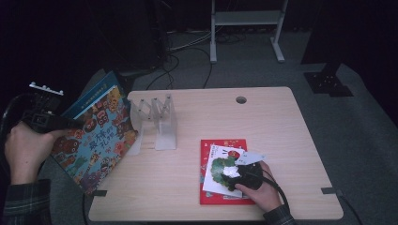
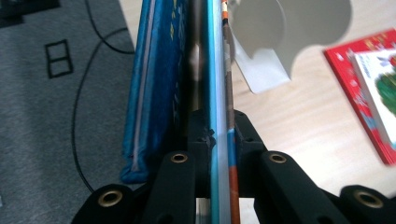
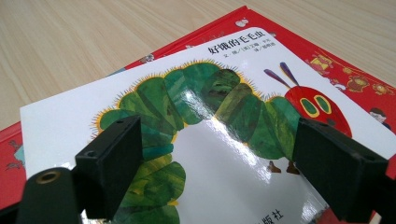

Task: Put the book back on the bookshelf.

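Currently: left gripper (image 2: 219, 135) clamped on blue book (image 1: 96, 136), frame left, bound for rack (image 1: 157, 123); right gripper (image 3: 215, 163), jaws apart, rests over caterpillar book (image 3: 224, 116).

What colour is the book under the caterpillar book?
Red, clearest in the high view.

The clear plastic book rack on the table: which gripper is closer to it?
Left. The left gripper holds a blue book beside the rack; the right gripper rests on the caterpillar book, farther away.
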The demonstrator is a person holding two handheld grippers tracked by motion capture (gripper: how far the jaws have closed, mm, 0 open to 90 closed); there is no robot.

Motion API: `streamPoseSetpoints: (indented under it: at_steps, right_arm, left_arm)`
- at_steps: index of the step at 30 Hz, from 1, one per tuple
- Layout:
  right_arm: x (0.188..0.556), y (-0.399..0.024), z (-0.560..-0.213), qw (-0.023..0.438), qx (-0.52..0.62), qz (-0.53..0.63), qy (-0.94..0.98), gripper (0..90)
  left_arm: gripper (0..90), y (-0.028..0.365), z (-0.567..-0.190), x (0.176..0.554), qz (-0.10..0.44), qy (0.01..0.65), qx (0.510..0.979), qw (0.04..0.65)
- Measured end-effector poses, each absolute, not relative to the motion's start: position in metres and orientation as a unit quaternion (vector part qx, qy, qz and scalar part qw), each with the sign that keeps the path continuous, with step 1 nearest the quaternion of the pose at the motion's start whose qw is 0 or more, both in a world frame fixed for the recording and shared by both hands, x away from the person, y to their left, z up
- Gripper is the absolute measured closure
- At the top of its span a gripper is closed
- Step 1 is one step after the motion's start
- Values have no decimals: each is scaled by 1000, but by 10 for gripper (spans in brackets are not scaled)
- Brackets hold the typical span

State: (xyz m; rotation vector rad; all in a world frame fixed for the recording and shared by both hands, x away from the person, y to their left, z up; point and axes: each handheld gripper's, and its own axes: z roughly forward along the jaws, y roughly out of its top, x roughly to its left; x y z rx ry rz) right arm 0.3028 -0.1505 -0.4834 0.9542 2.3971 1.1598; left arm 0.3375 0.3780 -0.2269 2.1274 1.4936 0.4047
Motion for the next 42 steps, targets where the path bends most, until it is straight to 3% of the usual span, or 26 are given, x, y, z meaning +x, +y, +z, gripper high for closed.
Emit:
streamPoseSetpoints:
  at_steps: [16, 23, 34, 39, 42]
  right_arm:
    - [303, -151, -484, 157, 331, 406, 837, 151]
    - [303, -151, -483, 157, 332, 406, 837, 151]
    - [303, -151, -483, 155, 333, 406, 837, 151]
    - [303, -151, -483, 155, 332, 406, 837, 151]
    - [303, -151, -483, 154, 332, 405, 838, 152]
  left_arm:
    - [803, 359, -245, 370, 169, 567, 759, 272]
    - [784, 362, -249, 367, 168, 562, 766, 262]
    - [699, 363, -218, 354, 200, 546, 765, 278]
    - [724, 360, -198, 345, 214, 528, 771, 285]
    - [799, 350, -199, 342, 205, 507, 784, 294]
